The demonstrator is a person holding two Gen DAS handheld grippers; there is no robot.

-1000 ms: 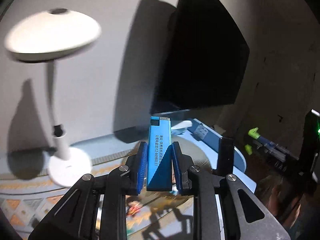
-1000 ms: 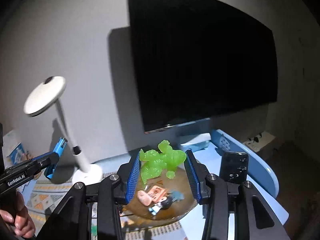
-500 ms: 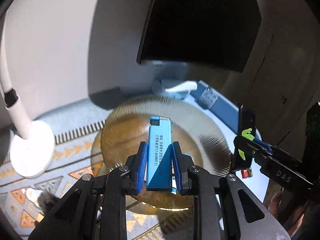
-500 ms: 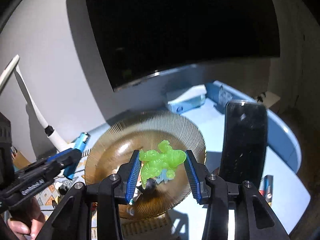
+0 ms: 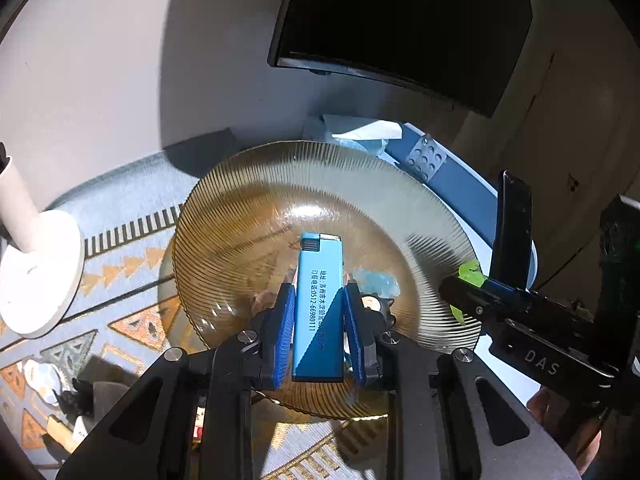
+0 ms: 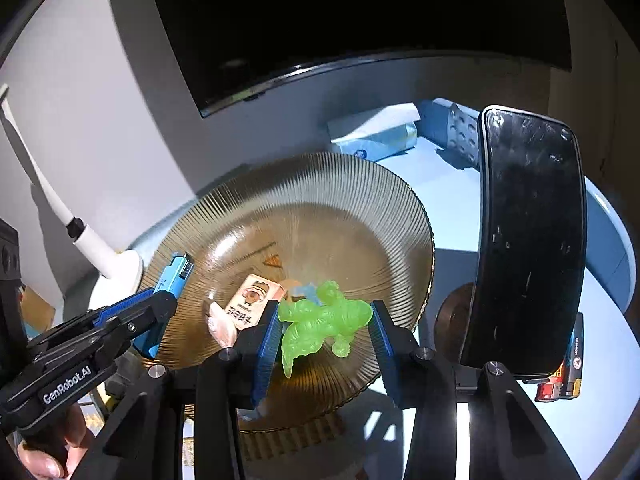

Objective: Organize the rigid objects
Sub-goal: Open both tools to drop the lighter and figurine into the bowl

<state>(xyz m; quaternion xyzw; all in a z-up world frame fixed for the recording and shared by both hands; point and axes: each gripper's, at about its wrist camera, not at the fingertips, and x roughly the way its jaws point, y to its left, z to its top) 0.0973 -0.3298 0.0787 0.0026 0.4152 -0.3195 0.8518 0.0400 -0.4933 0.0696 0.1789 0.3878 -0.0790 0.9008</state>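
My left gripper (image 5: 319,293) is shut on a light blue lighter (image 5: 319,308) that stands upright between the pads, over the middle of a ribbed amber glass plate (image 5: 240,200). My right gripper (image 6: 325,309) is shut on a bright green toy figure (image 6: 324,320), hanging over the same plate (image 6: 360,208) near its front. In the right wrist view the left gripper (image 6: 132,316) and its lighter (image 6: 176,272) reach in over the plate's left rim. A small cartoon card (image 6: 254,300), a pinkish piece (image 6: 220,322) and a pale blue bit (image 5: 376,280) lie in the plate.
A white lamp base (image 5: 36,272) stands left of the plate on a patterned mat (image 5: 132,320). A black phone (image 6: 528,240) stands upright at the right, small coloured items (image 6: 564,376) behind it. A tissue pack (image 6: 376,136) and a dark screen (image 6: 360,20) are at the back.
Both grippers have come down and tipped toward the plate, which now fills the views. The lighter and the green figure stay gripped; the lamp head has left the view.
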